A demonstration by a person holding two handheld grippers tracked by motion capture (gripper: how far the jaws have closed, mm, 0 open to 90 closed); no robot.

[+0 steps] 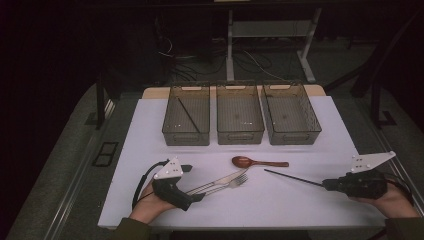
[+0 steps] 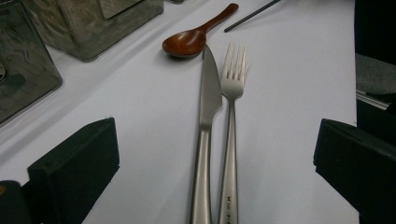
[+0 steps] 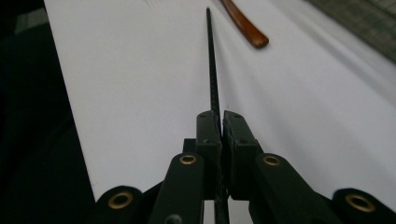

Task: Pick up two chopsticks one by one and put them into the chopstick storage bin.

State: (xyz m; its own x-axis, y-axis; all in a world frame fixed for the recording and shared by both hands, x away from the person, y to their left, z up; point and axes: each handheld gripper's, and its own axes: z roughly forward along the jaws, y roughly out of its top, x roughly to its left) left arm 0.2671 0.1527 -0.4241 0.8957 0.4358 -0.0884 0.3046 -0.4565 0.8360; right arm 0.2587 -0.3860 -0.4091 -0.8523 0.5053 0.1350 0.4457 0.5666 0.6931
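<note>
I have the right tongs (image 3: 220, 122) pressed together on a thin black chopstick (image 3: 212, 70), pinching it near one end so the rest of the rod runs out ahead over the desk (image 1: 280, 200) toward the wooden spoon (image 1: 245, 161); from the high view its far tip sits low over the white surface, just short of the spoon's handle, and I cannot tell whether it touches. My left tongs (image 2: 215, 163) are spread wide and hold nothing, with a steel knife (image 2: 208, 116) and a fork (image 2: 231, 121) lying side by side between the jaws, untouched. As I judge it, the sorting has barely begun: the left bin (image 1: 186, 115) already holds what looks like a second black chopstick leaning across it, while the middle bin (image 1: 240, 115) and the right bin (image 1: 291, 115) look empty, so the chopstick in my grip, the spoon, the knife and the fork are all left to place. The desk is covered in plain white with a bare wooden edge behind the bins; beyond it the room is dark, with grey floor, loose cables and the legs of another table
</note>
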